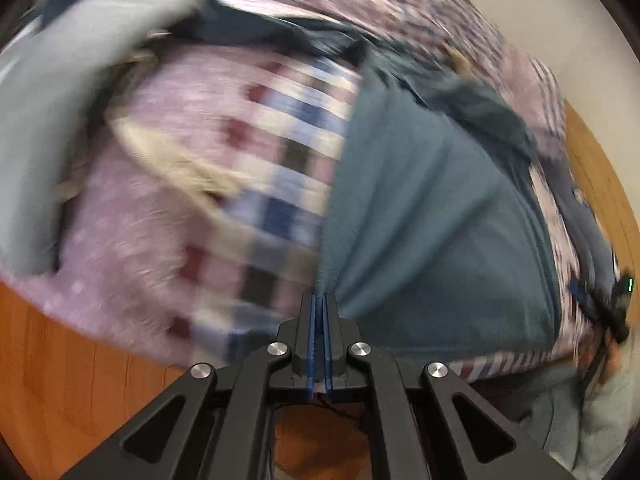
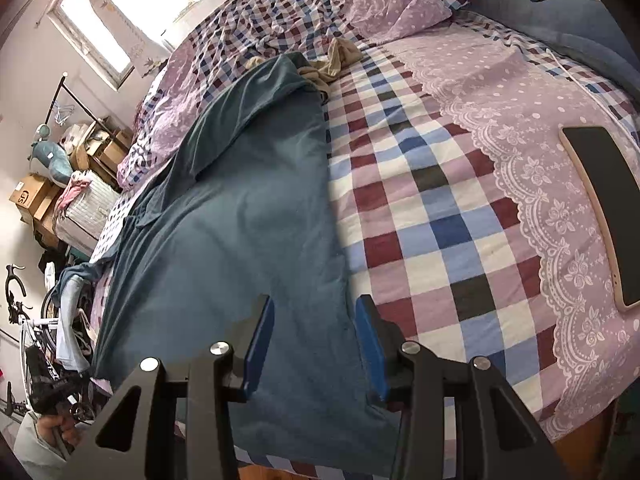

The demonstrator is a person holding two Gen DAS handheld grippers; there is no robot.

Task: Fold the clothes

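A: Item: teal garment (image 2: 240, 240), laid flat along the bed (image 2: 420, 200), at twelve o'clock of both claws.

B: Left claw (image 1: 319, 312) was clenched on its edge; right claw (image 2: 316, 336) was released, astride the hem. A matching pinch was advised before lifting.

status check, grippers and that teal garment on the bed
Left gripper shut on teal garment edge. Right gripper open above it. Phone lies clear, aside.
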